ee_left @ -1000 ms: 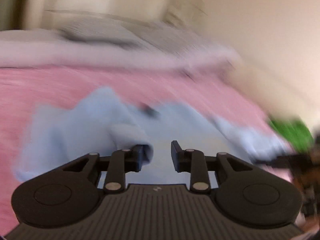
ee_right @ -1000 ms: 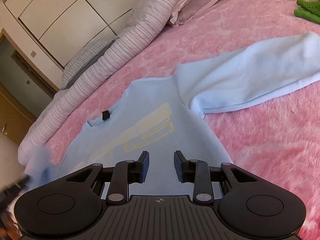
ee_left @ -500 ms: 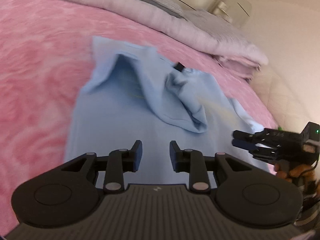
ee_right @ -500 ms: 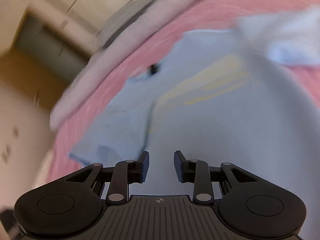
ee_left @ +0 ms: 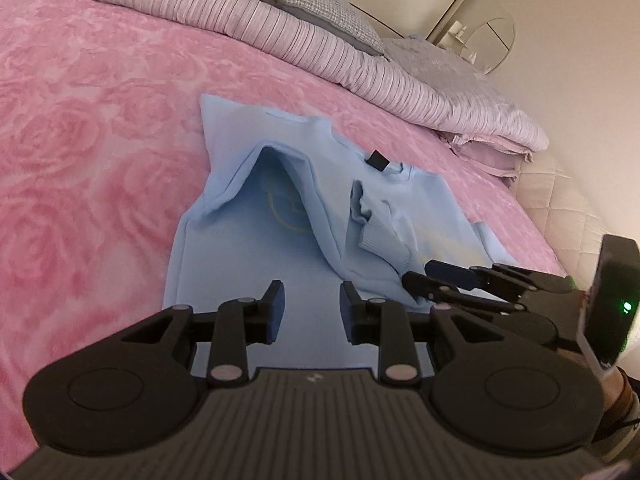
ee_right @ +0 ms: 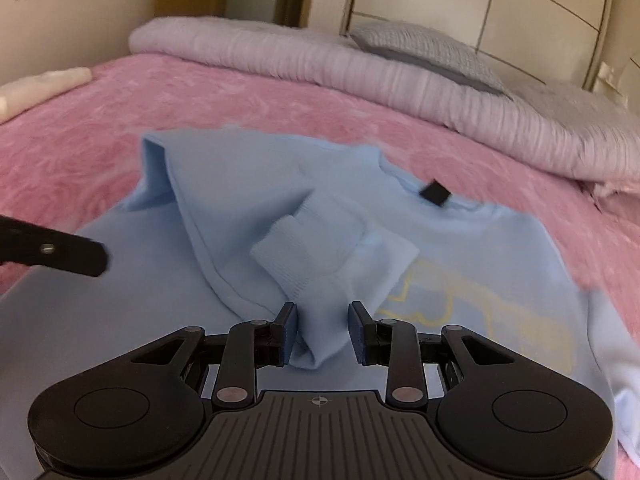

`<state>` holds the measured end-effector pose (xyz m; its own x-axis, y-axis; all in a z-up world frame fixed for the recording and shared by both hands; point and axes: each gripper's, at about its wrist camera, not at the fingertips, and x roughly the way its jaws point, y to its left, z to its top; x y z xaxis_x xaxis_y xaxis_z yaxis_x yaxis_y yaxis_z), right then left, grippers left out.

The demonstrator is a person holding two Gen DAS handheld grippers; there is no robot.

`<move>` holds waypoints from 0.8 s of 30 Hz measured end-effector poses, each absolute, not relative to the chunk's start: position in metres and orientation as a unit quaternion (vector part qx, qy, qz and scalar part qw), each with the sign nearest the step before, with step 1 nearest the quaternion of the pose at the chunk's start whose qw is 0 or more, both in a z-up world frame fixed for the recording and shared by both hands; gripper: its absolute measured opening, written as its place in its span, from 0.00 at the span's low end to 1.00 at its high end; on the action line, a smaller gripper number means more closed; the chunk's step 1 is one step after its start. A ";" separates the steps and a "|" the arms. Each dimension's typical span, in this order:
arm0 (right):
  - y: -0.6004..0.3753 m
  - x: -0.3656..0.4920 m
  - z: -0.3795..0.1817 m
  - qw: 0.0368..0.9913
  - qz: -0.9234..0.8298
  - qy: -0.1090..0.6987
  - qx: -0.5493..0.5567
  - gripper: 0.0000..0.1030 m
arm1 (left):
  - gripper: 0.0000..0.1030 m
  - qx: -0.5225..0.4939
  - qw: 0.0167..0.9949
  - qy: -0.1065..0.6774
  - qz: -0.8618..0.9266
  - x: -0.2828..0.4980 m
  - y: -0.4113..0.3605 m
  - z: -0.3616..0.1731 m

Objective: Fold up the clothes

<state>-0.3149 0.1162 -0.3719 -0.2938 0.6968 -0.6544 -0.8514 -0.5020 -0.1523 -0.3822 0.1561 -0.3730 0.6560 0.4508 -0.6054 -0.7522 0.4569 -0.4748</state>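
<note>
Spreading across the pink rose-patterned bed (ee_left: 100, 152), the light-blue cotton sweatshirt (ee_left: 240, 264) lies with one sleeve folded over its chest. The left hand-held gripper (ee_left: 311, 306) hovers released above the hem; the right hand-held gripper (ee_right: 322, 334), released, straddles a sleeve fold.

Pink rose-pattern blanket (ee_left: 100, 152) covers the bed, a rolled lilac striped duvet (ee_left: 304, 44) runs along the far edge with a grey checked pillow (ee_left: 320, 12) on top, cream wardrobe doors (ee_right: 500, 4) behind.

Probably a home bedroom: pink bedspread (ee_left: 100, 128), pillow (ee_left: 320, 12), wardrobe (ee_right: 500, 12).
</note>
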 end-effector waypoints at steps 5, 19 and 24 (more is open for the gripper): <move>0.126 -0.298 -0.372 0.513 0.800 0.108 -0.293 0.00 | 0.23 -0.372 0.826 0.212 0.367 -0.371 0.163 -0.379; 0.121 -0.101 -0.410 0.591 0.595 0.542 0.053 0.25 | 0.23 -0.350 0.825 0.230 0.378 -0.363 0.162 -0.384; 0.134 -0.096 -0.413 0.582 0.586 0.559 0.075 0.28 | 0.23 -0.337 0.821 0.230 0.399 -0.360 0.177 -0.383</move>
